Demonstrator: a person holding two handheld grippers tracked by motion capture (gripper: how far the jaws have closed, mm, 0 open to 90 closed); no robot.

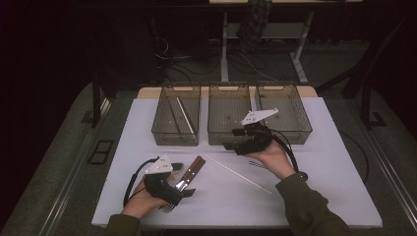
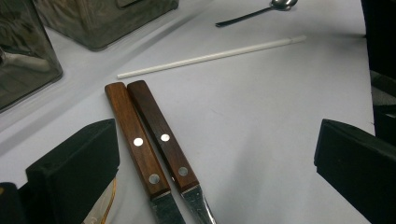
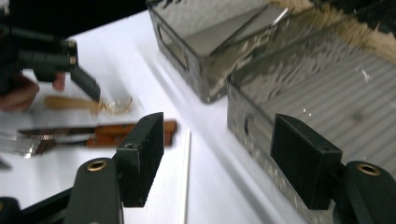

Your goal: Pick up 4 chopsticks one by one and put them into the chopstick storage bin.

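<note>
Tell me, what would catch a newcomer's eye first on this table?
Probably the three smoky see-through bins in a row at the far edge of the white table, the left one holding long sticks. Next, the two wooden-handled pieces of cutlery lying side by side near the left tool, with a long white stick beyond them. The right tool, jaws open and empty, hovers beside the middle bin.

White table (image 1: 319,196) bears bins (image 1: 175,120), knives (image 2: 154,154), stick (image 2: 210,57), spoon (image 2: 254,13).

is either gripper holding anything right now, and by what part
Nothing is held. The left gripper has open jaws standing either side of the two wooden-handled utensils on the table, not pressing them. The right gripper is open with nothing between its jaws.
</note>
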